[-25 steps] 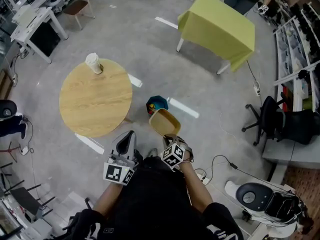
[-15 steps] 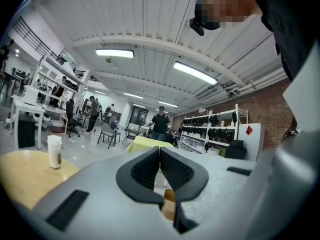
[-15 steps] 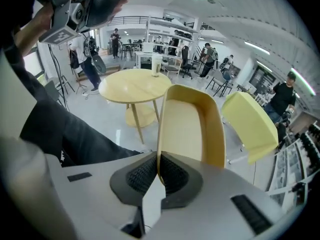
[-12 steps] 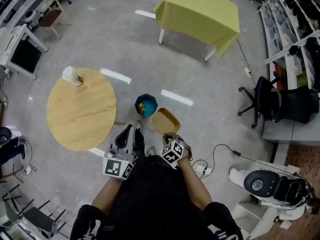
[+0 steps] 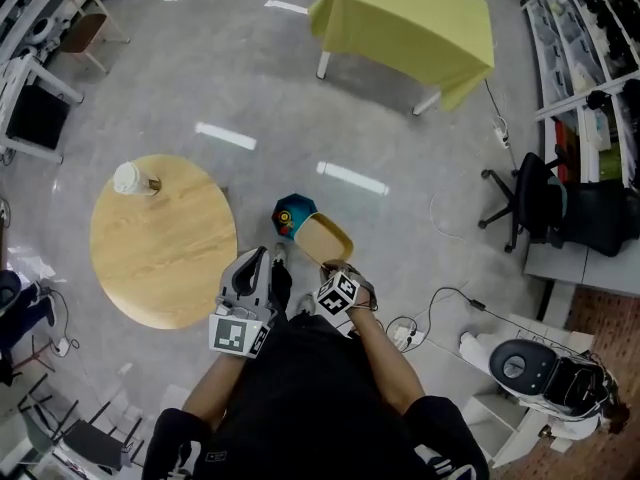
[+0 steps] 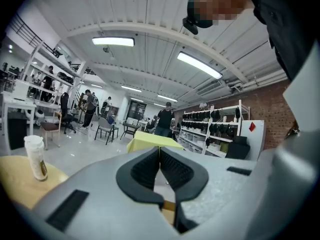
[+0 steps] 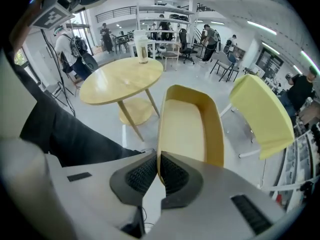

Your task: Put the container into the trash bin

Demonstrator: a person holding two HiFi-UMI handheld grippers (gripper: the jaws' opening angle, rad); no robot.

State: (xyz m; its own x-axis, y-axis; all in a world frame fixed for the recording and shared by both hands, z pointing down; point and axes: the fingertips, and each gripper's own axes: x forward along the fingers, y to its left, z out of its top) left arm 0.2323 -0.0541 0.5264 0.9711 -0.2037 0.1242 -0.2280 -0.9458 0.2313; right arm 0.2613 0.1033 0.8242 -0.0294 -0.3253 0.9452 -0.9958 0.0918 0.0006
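A shallow yellow container (image 5: 323,239) hangs by its near rim from my right gripper (image 5: 335,266), which is shut on it and points steeply down. In the right gripper view the container (image 7: 192,124) stretches away from the pinching pads (image 7: 142,176). A small teal trash bin (image 5: 290,211) stands on the floor, and the container's far end overlaps its right edge in the head view. My left gripper (image 5: 250,270) is left of the container, roughly level and shut, with nothing between its pads (image 6: 142,171).
A round wooden table (image 5: 160,238) with a paper cup (image 5: 128,178) stands to the left. A table under a yellow-green cloth (image 5: 405,18) is farther off. An office chair (image 5: 530,208) and cables (image 5: 440,303) lie to the right. People stand in the background.
The bin and round table have come closer in view. The container, still held, has sunk and now overlaps the bin's right edge. The left gripper has moved forward beside it.
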